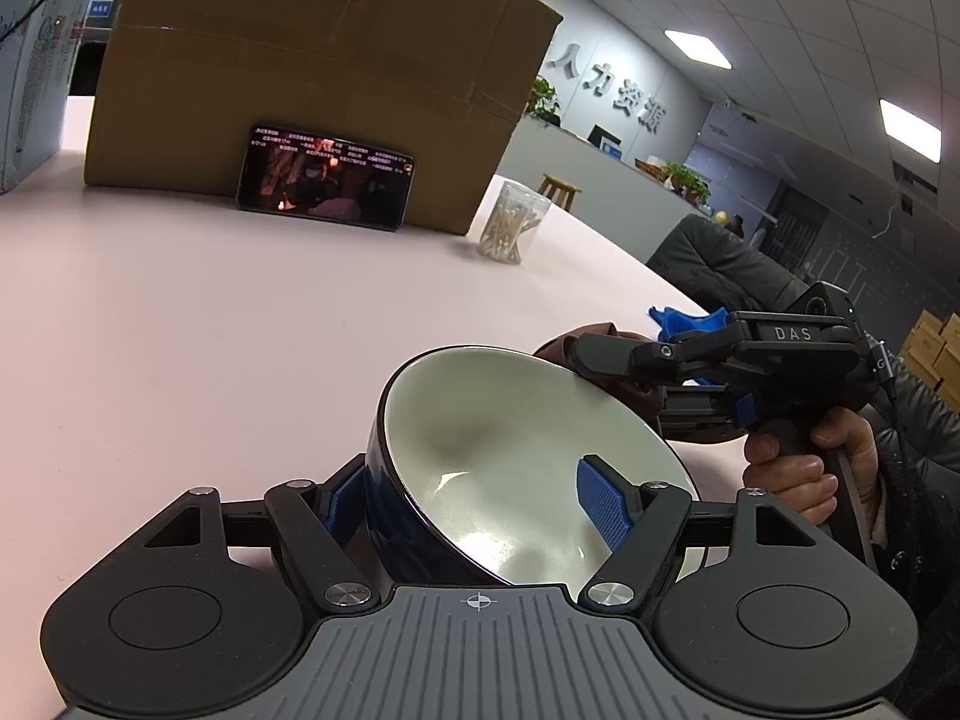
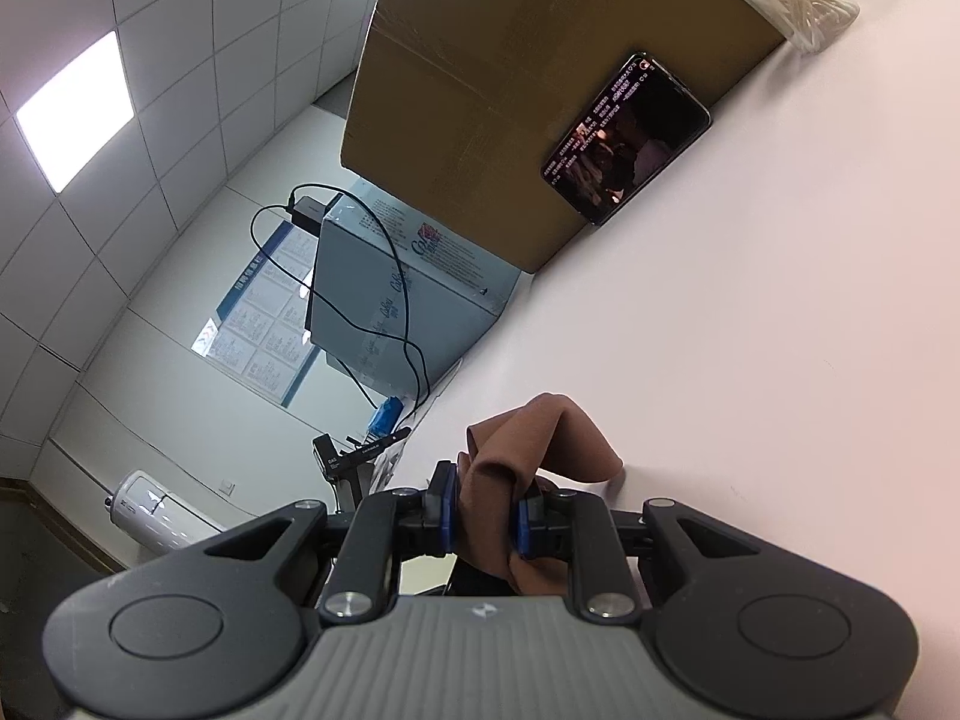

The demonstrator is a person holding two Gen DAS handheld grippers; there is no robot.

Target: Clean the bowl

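A bowl (image 1: pixel 510 450), dark blue outside and pale grey-white inside, is tilted on its side above the pink table (image 1: pixel 180 330), its mouth facing right. My left gripper (image 1: pixel 474 504) is shut on its wall, one blue pad inside and the other outside. My right gripper (image 1: pixel 585 360), held in a person's hand (image 1: pixel 798 468), sits at the bowl's upper right rim. In the right wrist view this right gripper (image 2: pixel 485 510) is shut on a bunched brown cloth (image 2: pixel 540 438). A fold of that brown cloth (image 1: pixel 606 339) shows behind its fingers.
A large cardboard box (image 1: pixel 312 72) stands at the back of the table with a lit phone (image 1: pixel 327 177) leaning on it. A clear jar of cotton swabs (image 1: pixel 513 222) stands to its right. A blue item (image 1: pixel 684 321) lies near the table's right edge. A grey-blue carton (image 2: pixel 390 300) carries a black cable.
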